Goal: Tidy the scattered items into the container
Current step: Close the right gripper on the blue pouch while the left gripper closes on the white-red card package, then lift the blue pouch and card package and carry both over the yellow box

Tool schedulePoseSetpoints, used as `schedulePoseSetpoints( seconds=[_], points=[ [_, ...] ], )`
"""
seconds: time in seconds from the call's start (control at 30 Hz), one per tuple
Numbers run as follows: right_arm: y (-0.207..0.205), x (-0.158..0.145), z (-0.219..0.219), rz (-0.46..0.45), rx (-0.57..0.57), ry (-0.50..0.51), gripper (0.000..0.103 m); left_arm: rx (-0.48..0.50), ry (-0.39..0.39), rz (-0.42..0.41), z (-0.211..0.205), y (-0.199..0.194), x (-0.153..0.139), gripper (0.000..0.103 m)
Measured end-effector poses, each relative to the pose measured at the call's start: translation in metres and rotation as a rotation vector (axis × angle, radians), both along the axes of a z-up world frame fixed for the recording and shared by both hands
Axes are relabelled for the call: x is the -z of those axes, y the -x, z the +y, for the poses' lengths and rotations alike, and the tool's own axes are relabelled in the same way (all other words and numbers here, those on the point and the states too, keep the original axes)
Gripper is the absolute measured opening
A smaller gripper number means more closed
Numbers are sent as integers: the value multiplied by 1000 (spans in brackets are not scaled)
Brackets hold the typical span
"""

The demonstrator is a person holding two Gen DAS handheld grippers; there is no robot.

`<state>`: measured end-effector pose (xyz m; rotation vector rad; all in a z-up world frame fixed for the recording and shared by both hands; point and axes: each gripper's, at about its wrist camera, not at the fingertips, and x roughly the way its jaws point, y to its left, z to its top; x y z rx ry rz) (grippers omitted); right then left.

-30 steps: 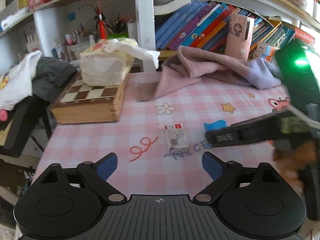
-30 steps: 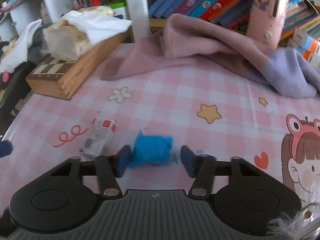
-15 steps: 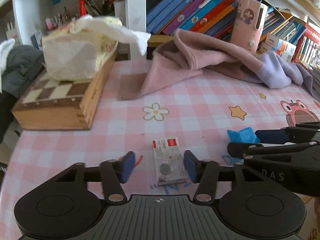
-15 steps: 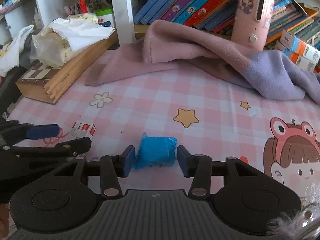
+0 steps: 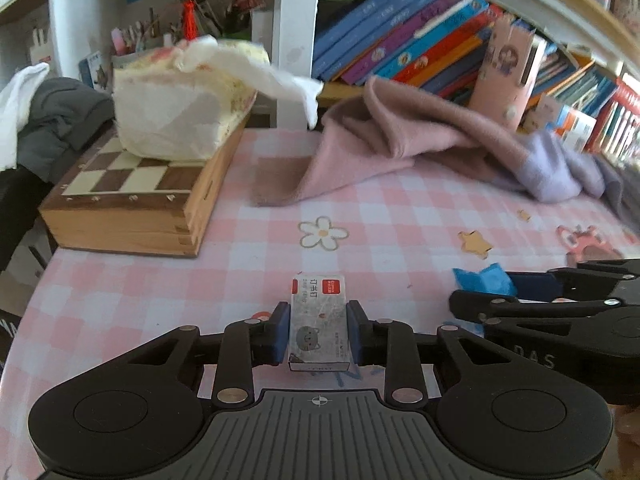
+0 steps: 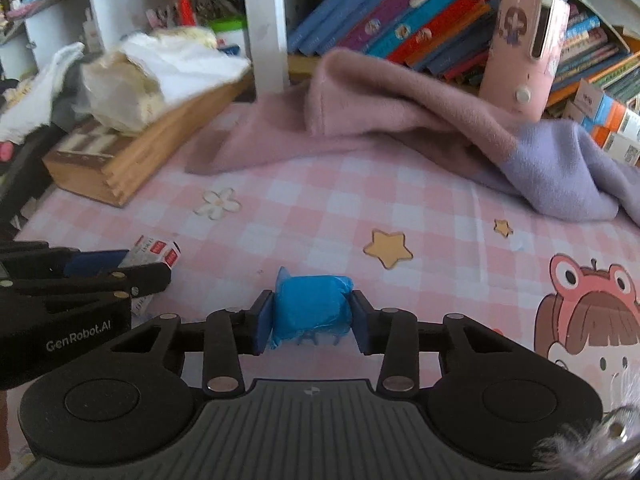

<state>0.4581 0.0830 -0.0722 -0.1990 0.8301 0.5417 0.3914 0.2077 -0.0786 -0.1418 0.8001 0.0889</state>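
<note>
Small staple box (image 5: 318, 322) between left gripper (image 5: 318, 330) pads, squeezed.

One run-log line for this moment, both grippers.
left gripper: shut on small staple box | right gripper: closing on blue wrapped item | both items on checked tablecloth | container: not in view

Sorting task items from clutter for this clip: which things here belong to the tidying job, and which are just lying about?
Job: staple box in left gripper; blue wrapped item in right gripper, closing.
Lying about: chessboard box, pink blanket, books.
</note>
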Motion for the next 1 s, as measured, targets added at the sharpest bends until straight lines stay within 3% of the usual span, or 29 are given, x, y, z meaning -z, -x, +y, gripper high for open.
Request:
schedulePoseSetpoints(
  seconds=[0.4,0.67,0.87,1.0],
  points=[
    [48,-54,-27,-23,16,-90,37,-14,56,-82,-2,57,-47,28],
    [96,-79,-60,-75,-9,-98,37,45,69,-119,-16,106,-71,28],
    [135,-82,-82,-92,-53,-30,37,99,56,-113,-27,151,-85,28],
    [165,-86,-94,-89,-48,-35,37,82,88,-114,-28,182,-92,28]
  ],
)
